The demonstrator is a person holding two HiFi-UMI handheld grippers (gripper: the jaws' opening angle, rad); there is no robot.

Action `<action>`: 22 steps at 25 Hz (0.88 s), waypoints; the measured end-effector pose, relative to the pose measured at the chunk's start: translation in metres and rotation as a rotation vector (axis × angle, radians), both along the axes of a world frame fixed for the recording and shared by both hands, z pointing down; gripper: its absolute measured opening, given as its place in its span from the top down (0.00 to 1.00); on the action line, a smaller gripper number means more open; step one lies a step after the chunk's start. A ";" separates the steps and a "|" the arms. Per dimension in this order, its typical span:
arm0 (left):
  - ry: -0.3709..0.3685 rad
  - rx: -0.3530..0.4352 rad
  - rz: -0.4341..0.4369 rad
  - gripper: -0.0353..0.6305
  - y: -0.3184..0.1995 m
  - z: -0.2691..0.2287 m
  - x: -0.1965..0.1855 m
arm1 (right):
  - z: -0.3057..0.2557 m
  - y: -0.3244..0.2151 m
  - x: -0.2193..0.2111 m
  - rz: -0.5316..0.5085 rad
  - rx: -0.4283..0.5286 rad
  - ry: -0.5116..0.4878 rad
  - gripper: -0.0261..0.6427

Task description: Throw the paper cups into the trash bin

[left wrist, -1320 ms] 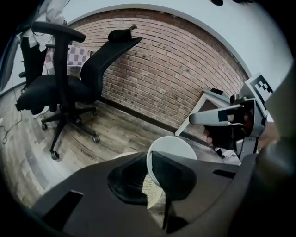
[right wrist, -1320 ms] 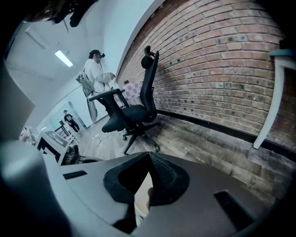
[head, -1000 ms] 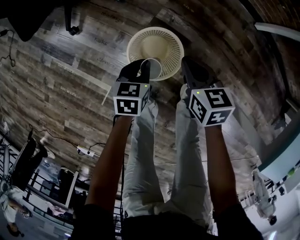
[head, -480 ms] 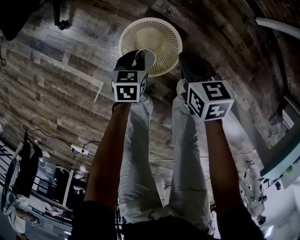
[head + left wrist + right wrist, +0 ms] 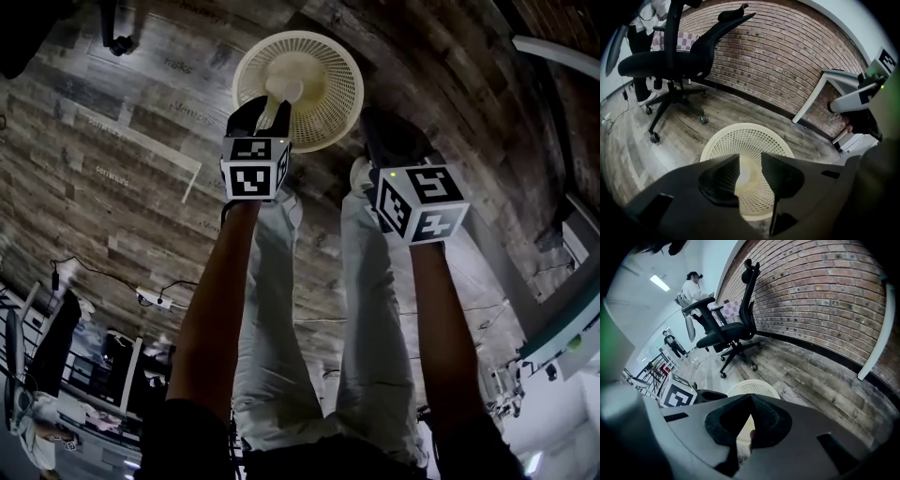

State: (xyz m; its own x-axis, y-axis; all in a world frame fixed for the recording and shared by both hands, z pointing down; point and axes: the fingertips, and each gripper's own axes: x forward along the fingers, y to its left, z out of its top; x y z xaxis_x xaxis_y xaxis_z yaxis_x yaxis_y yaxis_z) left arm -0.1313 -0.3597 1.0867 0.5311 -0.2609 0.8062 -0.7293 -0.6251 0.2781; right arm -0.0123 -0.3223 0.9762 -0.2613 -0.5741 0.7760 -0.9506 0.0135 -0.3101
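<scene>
The cream mesh trash bin (image 5: 337, 66) stands on the wooden floor in front of my feet. My left gripper (image 5: 267, 108) hangs right over its mouth with the jaws opening. A white paper cup (image 5: 286, 91) is loose below them, inside the bin. In the left gripper view the bin (image 5: 740, 129) fills the gap between the parted jaws of that gripper (image 5: 750, 157), and the pale cup (image 5: 749, 176) lies deep in it, touching neither pad. My right gripper (image 5: 380, 127) is held beside the bin (image 5: 754, 386), its jaw tips (image 5: 751, 397) together with nothing visibly held.
A black office chair (image 5: 670, 61) stands on the floor behind the bin, also in the right gripper view (image 5: 726, 329). A brick wall (image 5: 787, 56) runs along the back, with a white table leg (image 5: 811, 101) at the right. People stand far off (image 5: 696, 284). A power strip (image 5: 155, 300) lies on the floor.
The left gripper moved over the bin's mouth and its jaws parted. The cup it held has dropped out of them into the bin. The right gripper stayed beside the bin.
</scene>
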 end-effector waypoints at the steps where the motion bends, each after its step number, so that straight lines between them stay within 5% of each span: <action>1: -0.003 -0.002 0.003 0.74 0.001 -0.001 -0.001 | -0.001 0.000 -0.001 -0.001 0.002 -0.002 0.96; 13: 0.004 0.034 0.044 0.81 0.001 -0.051 0.004 | -0.045 0.002 0.005 0.000 0.036 -0.013 0.96; 22: -0.011 0.101 0.007 0.89 0.011 -0.137 0.000 | -0.107 0.013 0.010 0.040 0.060 -0.046 0.96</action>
